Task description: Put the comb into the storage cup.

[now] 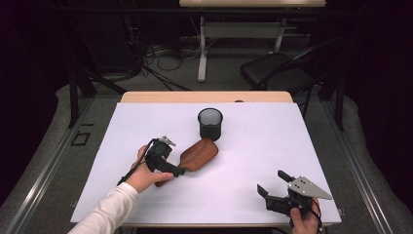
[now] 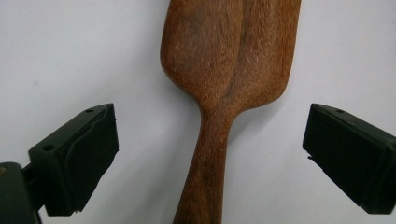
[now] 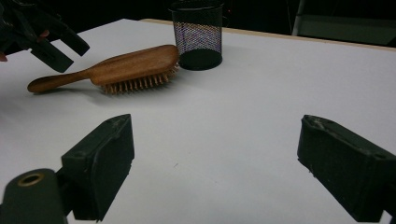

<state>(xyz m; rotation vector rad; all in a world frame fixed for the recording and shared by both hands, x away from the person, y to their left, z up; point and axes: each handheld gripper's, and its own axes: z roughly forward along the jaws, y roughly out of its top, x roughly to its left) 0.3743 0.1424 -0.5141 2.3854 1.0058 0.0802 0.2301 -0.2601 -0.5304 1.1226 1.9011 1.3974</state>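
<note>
spread wide over the hairbrush [image 2: 224, 93] handle, the left gripper [image 2: 210, 154] could slip off its taper on closing; the right gripper [image 3: 215, 163] gapes idle.

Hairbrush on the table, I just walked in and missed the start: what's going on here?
A person holds a claw in each hand. The left claw is open, its jaws either side of the wooden hairbrush handle, not yet closed. The brush lies bristles down beside a black mesh cup. The right claw waits open near the table's front edge.
</note>
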